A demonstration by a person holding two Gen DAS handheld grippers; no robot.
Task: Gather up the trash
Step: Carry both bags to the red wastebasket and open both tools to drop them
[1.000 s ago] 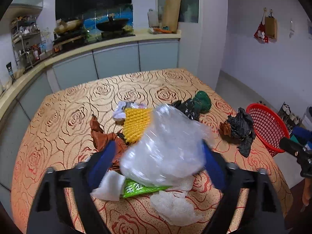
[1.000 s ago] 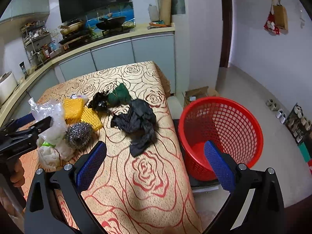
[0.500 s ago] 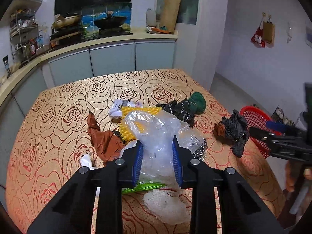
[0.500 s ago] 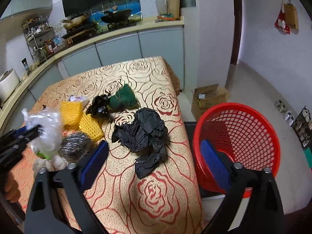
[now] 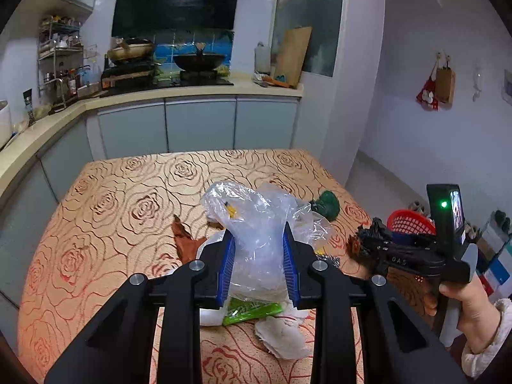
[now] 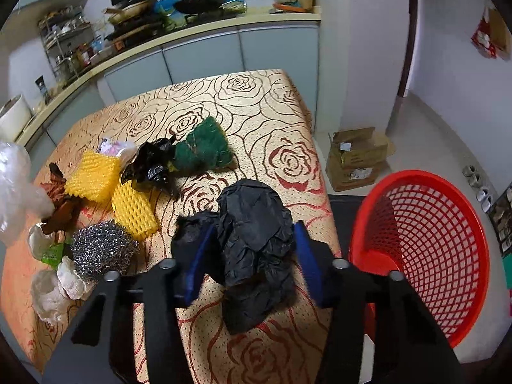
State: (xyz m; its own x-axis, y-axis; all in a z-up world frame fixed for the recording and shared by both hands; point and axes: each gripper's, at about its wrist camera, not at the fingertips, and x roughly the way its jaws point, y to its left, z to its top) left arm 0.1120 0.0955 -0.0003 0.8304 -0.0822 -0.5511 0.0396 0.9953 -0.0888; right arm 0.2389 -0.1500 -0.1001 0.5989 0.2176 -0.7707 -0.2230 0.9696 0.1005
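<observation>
Two grabs underway: at left, left gripper (image 5: 259,267) clamping clear plastic bag (image 5: 256,220) above the table (image 5: 105,198), risking slippage; at right, right gripper (image 6: 252,259) closing around black bag (image 6: 252,240), possibly snagging cloth, near red basket (image 6: 448,224).

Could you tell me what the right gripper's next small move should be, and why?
Probably finish closing, then lift. The right gripper straddles the black bag with its jaws closing on it, and the bag lies on the table beside the red basket.
</observation>
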